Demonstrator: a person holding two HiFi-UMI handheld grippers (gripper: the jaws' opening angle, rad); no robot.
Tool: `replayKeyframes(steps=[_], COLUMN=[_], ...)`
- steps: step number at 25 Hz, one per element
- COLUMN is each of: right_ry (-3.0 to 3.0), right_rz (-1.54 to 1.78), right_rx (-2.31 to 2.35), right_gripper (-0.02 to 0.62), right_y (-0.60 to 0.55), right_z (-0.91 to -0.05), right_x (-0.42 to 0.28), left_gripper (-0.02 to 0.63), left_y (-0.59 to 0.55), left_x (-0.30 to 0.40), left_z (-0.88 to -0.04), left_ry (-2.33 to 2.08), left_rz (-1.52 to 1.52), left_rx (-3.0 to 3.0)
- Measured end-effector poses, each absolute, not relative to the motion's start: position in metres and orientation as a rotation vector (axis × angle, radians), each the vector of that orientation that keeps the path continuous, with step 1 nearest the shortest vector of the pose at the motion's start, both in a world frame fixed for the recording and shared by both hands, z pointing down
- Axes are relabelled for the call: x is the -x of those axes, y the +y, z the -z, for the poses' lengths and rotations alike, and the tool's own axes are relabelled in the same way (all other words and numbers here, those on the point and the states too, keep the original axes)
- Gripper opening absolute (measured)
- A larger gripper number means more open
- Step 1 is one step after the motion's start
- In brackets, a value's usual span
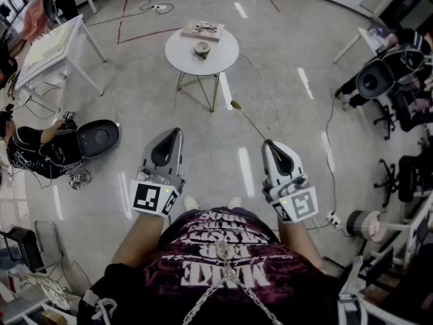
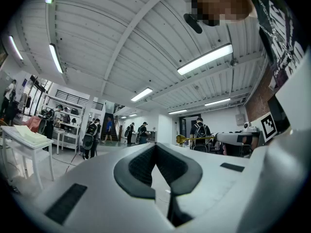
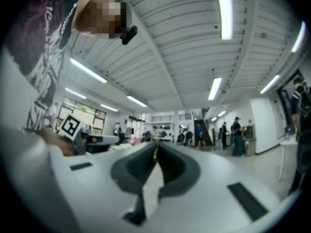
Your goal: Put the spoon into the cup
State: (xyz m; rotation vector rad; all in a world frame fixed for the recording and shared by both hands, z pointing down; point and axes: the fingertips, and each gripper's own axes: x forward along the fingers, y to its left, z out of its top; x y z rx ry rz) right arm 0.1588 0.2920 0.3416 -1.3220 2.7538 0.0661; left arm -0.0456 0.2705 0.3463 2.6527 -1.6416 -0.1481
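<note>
A thin gold spoon point(image 1: 246, 118) sticks out forward from my right gripper point(image 1: 268, 143), which is shut on its handle; the bowl points toward the round white table point(image 1: 177, 59). A small beige cup point(image 1: 202, 49) stands upright on that table, well ahead of both grippers. In the right gripper view the yellow handle point(image 3: 156, 152) shows pinched between the dark pads. My left gripper point(image 1: 177, 132) is held level beside it, shut with nothing in it. The left gripper view shows the spoon bowl point(image 2: 181, 139) off to the right, with the left gripper point(image 2: 155, 145) below.
A flat box point(image 1: 202, 30) lies on the round table behind the cup. A white rectangular table point(image 1: 51, 46) stands at the far left. A person sits on the floor at left beside a black round case point(image 1: 98, 138). Office chairs point(image 1: 376, 80) and a cable point(image 1: 329, 124) are at right.
</note>
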Motion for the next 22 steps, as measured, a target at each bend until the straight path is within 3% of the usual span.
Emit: replayKeyframes(steps=[12,22], right_ry=[2.823,2.886], right_rz=[-0.158,-0.039], right_rx=[1.092,1.079], right_gripper=[0.035,0.035], right_y=[0.283,0.281], right_z=[-0.317,-0.357], right_x=[-0.142,-0.127], left_gripper=[0.026,0.026], left_y=[0.277,0.281], left_x=[0.043,0.047], left_z=[-0.32,-0.363], left_ry=[-1.79,-1.797], left_rz=[0.077,0.062], left_rx=[-2.664,-2.564])
